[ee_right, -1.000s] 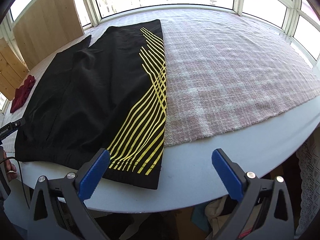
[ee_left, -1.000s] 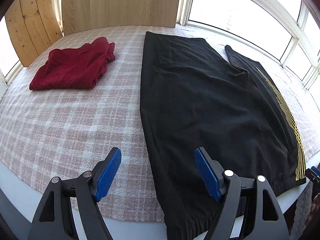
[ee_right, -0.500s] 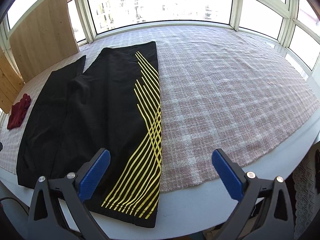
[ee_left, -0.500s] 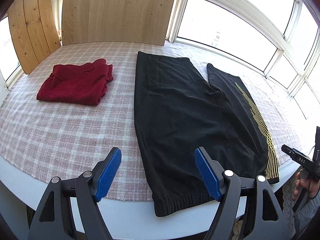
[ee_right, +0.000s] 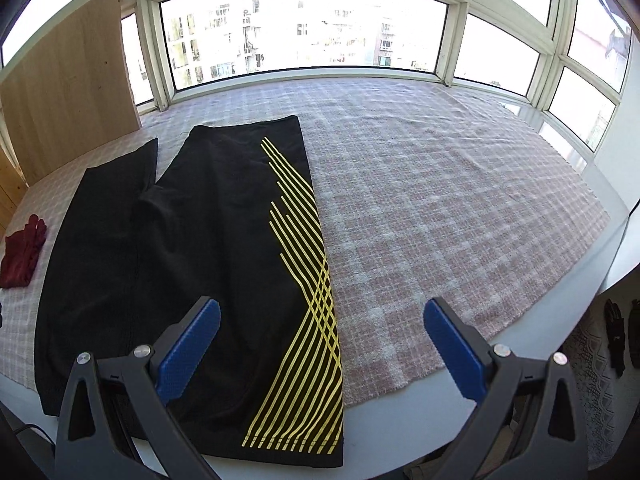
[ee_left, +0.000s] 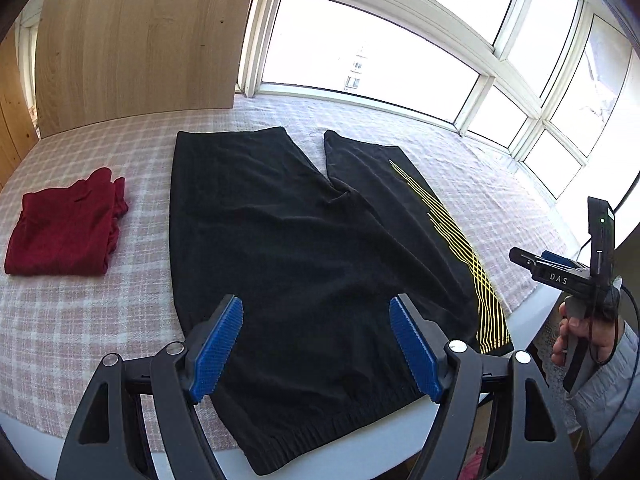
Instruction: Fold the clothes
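Black shorts (ee_left: 304, 248) with yellow stripes (ee_right: 308, 292) lie flat on the checked cloth, waistband at the table's near edge. My left gripper (ee_left: 316, 348) is open and empty, held above the waistband on the left-leg side. My right gripper (ee_right: 320, 344) is open and empty, held above the striped side of the shorts (ee_right: 192, 248). In the left wrist view the right gripper (ee_left: 560, 272) shows off the table's right edge, held by a hand. A folded red garment (ee_left: 64, 232) lies left of the shorts.
A pink checked cloth (ee_right: 440, 208) covers the white table (ee_right: 400, 432). Wooden boards (ee_left: 136, 40) lean at the back left. Windows (ee_right: 304, 28) ring the far side. The red garment also shows in the right wrist view (ee_right: 20, 256).
Both grippers have risen and pulled back from the table, so more of the shorts and the windows show. Both stay open. The shorts have not moved.
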The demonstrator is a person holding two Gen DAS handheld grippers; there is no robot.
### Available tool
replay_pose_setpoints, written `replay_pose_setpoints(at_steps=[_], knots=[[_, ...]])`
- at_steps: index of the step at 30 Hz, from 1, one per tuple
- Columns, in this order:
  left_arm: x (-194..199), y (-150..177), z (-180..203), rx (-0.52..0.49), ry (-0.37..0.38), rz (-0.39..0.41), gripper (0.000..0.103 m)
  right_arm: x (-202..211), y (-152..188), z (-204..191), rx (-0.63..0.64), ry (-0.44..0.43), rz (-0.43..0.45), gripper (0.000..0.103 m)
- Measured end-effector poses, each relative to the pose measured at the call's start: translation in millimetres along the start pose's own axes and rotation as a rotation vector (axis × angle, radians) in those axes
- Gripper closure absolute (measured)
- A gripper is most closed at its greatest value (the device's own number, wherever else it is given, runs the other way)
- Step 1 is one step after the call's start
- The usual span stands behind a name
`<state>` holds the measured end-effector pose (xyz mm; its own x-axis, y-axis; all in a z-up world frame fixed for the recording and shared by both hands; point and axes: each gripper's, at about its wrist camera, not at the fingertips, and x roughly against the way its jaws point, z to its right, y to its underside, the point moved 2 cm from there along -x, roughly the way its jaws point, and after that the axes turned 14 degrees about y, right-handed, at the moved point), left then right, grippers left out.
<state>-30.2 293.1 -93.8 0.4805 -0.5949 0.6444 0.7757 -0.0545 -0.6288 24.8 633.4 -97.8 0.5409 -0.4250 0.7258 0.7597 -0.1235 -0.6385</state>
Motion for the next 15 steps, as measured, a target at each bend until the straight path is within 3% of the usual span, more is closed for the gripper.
replay_pose_setpoints(at_steps=[4,8,15], knots=[[-30.3,-6.1,33.3,-0.03,0.01,-0.004,0.027,-36.5,-52.5,-7.4,0.072,-0.023,0.055,0.0],[-69.8,1.9,75.9,-0.046,-0.01,-0.019,0.027,-95.5,-101.9,-27.5,0.148,-0.074,0.042,0.0],[-130.4,33.4,160.4,-0.222,-0.087,-0.096,0.027,-165.1,-138.2,-59.7,0.255,-0.129,0.003,0.0]])
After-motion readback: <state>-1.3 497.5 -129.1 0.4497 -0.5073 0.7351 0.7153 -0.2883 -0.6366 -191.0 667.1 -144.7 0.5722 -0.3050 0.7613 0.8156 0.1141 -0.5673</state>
